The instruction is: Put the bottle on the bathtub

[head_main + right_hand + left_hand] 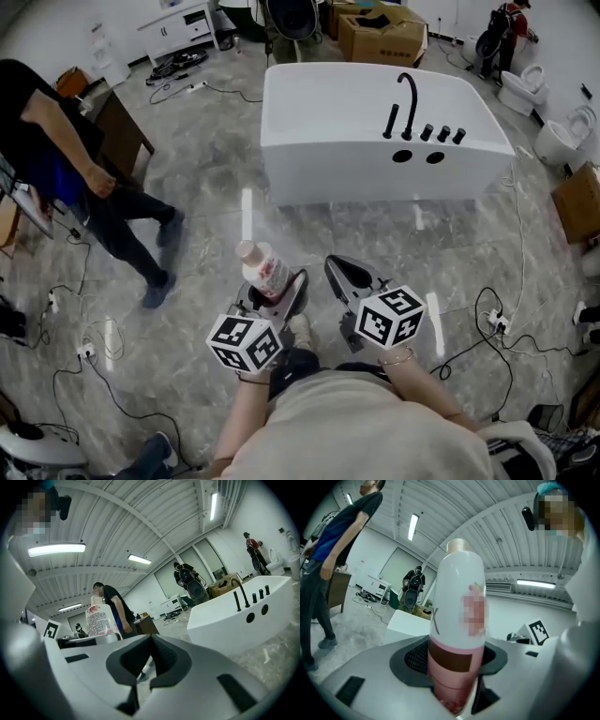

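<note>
A white and pink bottle (pixel 263 267) with a pale cap stands upright between the jaws of my left gripper (pixel 277 287), which is shut on its lower pink part. In the left gripper view the bottle (pixel 459 620) fills the middle, pinched in the left gripper (pixel 454 670). My right gripper (pixel 349 274) hangs beside it on the right, shut with nothing in it; its jaws (pixel 150 667) meet. From the right gripper view the bottle (pixel 101 618) shows at the left. The white bathtub (pixel 328 141) with a black faucet (pixel 406 98) stands ahead on the grey floor, well beyond both grippers.
A person in a black shirt (pixel 84 169) walks at the left near a wooden desk (pixel 122 127). Cardboard boxes (pixel 380 33) stand behind the tub, and toilets (pixel 562 136) at the right. Cables (pixel 497 323) lie on the floor to both sides.
</note>
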The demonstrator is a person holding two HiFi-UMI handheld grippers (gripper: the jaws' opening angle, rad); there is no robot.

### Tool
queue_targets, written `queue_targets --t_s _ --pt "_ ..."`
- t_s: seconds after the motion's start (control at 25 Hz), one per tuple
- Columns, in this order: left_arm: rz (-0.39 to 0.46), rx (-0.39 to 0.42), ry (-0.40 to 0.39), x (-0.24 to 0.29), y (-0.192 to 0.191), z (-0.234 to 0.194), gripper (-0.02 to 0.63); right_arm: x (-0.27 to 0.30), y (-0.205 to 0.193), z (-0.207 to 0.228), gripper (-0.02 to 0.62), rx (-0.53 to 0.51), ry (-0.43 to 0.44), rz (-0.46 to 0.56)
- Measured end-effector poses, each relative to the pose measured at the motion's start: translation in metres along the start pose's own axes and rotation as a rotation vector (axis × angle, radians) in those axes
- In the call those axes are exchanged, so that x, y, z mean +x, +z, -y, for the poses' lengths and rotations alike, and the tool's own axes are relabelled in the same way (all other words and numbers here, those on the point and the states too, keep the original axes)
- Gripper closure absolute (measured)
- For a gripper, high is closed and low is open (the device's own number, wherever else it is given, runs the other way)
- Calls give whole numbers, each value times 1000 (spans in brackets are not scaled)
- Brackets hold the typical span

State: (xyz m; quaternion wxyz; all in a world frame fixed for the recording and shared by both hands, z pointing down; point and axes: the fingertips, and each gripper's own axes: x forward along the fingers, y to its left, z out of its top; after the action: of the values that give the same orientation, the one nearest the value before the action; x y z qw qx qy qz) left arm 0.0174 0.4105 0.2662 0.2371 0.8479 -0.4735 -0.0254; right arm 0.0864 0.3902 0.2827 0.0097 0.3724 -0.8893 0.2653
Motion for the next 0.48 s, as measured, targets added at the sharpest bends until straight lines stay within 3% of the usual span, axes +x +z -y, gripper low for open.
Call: queue_targets --t_s 0.28,0.48 --pt "42 26 -23 60 80 -90 365 112 58 20 598 -30 -8 28" --pt "26 1 -46 96 98 -130 366 155 78 41 598 -34 -34 33"
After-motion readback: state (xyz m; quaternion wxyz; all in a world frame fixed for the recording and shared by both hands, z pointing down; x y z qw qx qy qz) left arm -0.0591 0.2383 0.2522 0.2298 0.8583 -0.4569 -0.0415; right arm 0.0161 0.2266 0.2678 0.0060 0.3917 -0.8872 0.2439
